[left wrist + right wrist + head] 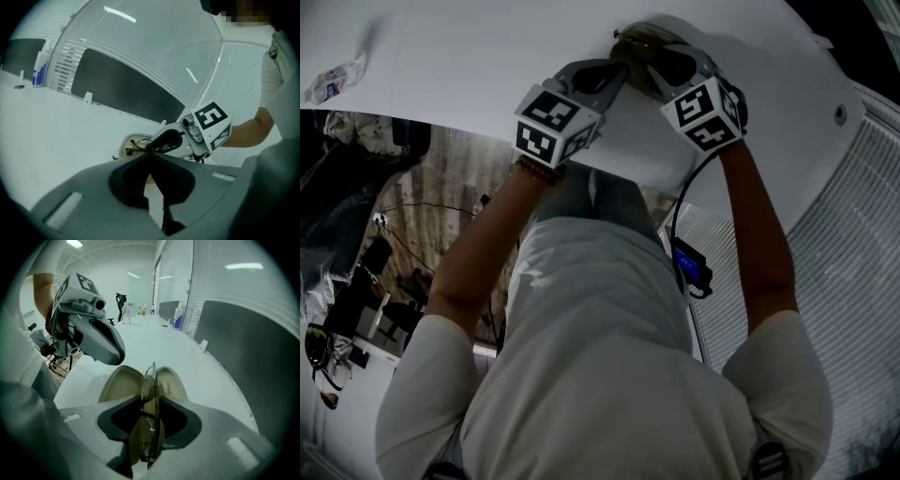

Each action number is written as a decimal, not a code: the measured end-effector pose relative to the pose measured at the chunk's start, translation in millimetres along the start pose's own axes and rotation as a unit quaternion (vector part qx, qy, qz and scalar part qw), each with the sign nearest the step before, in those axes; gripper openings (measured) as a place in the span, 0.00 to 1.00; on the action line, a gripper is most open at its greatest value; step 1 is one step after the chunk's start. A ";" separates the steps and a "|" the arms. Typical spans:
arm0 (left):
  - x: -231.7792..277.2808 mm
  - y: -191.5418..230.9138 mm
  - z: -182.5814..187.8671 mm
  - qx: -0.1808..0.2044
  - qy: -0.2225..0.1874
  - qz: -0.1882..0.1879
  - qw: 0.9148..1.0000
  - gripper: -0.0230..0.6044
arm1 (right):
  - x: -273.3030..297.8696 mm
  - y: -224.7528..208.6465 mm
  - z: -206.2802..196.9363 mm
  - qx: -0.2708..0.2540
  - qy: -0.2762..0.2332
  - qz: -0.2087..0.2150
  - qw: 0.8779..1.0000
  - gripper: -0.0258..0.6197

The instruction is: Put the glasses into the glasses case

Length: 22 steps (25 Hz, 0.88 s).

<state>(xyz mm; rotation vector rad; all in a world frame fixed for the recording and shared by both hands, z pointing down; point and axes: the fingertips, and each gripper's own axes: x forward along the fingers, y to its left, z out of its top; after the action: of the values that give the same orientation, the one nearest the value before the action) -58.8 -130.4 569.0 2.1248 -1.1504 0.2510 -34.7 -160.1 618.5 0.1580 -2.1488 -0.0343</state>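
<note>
In the head view, both tools meet at the far side of the white table [469, 56]. The left gripper [617, 75] and the right gripper [664, 66] stand either side of the open glasses case [637, 36].

In the left gripper view, this gripper's jaws stand tip to tip with nothing between them, just beside the case's near rim. Whether they touch it I cannot tell. The thin wire frame of the glasses [134, 144] shows at the case mouth, under the right gripper's tips. This hand would serve best resting lightly on a shell, so the case does not skid or tip shut.

In the right gripper view, the jaws are clamped on the folded glasses. They hang edge-on, lenses upright, right over the hinge line between the two tan shells. Entering like that, they would probably wedge on the seam. It looks better to roll the wrist so the lenses face one shell's floor, lower slowly, and let go only once the frame rests, without squeezing the lenses harder.
</note>
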 end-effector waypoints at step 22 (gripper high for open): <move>5.4 -2.9 -3.5 0.000 0.004 -0.003 1.000 0.04 | 6.8 -4.8 -13.7 -0.077 0.026 -0.027 0.996 0.25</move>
<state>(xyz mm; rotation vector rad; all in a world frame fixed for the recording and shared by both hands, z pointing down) -52.9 -130.6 572.6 2.1244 -1.1388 0.2561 -26.4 -165.2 631.3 0.1257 -2.0806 -0.2253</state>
